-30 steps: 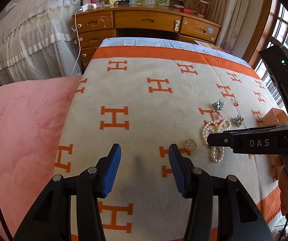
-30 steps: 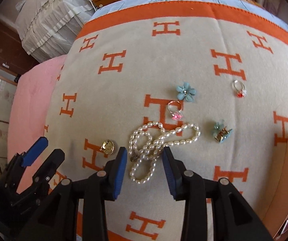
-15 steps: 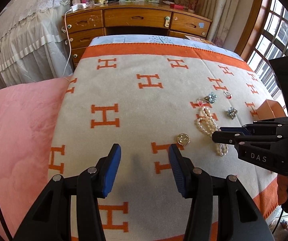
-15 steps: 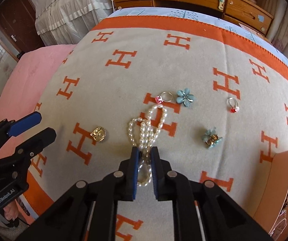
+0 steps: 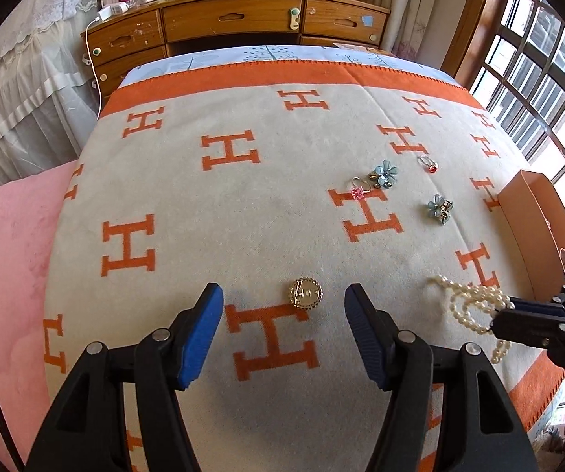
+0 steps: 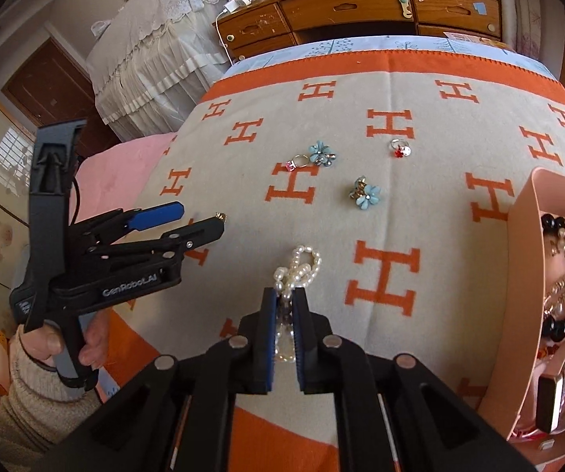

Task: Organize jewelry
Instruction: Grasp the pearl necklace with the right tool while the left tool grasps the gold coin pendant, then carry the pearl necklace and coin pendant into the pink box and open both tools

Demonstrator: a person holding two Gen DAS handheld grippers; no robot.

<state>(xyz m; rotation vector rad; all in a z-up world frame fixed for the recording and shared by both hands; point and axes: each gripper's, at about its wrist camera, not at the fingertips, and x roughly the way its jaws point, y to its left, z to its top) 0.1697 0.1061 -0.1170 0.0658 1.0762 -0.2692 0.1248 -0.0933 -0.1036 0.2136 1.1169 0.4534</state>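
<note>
Where the right gripper (image 6: 284, 316) clamps its blue-padded fingers on the pearl necklace (image 6: 297, 267), the white beads bunch in loops, part squeezed between the pads and the rest trailing onto the blanket (image 6: 420, 216) of the bed. Beside it the left gripper (image 5: 284, 338), its body lettered "GenRobot.AI", has just been spreading its fingers; they stand apart with nothing gripped, and the round gold brooch (image 5: 306, 294) lies on the blanket between and just beyond their tips. A hand (image 6: 85, 350) in a knit sleeve grips its handle. At the right edge the orange box (image 6: 526, 259) holds black beads, gilt pieces and a watch. Farther on lie 2 blue flower clips, flower clip (image 6: 365, 193) and flower clip (image 6: 321, 153), a pink-stone ring (image 6: 296, 163) touching the farther one, and a red-stone ring (image 6: 400, 148) apart. Orange "H" letters cover the cream blanket. Beyond stands a wooden dresser (image 6: 361, 11)
</note>
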